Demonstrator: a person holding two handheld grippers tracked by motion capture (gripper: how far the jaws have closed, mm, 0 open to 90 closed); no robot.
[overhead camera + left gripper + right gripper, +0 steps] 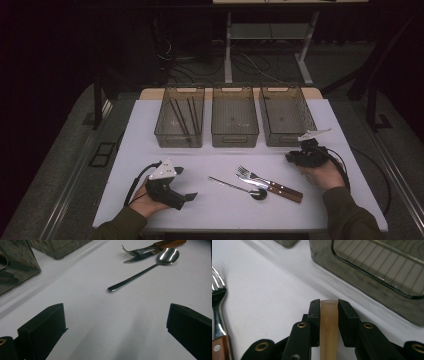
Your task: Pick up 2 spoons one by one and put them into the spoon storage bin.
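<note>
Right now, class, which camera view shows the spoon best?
The left gripper view: the spoon lies whole and close, shiny bowl and straight handle sharp on the white table. The high view shows it whole too, but small, beside the fork and knife. The right gripper view gives the fork instead.

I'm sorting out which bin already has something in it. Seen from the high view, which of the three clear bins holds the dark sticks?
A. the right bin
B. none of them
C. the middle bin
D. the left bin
D: the dark sticks lie inside the left bin, while the middle bin and right bin show bare floors.
</note>
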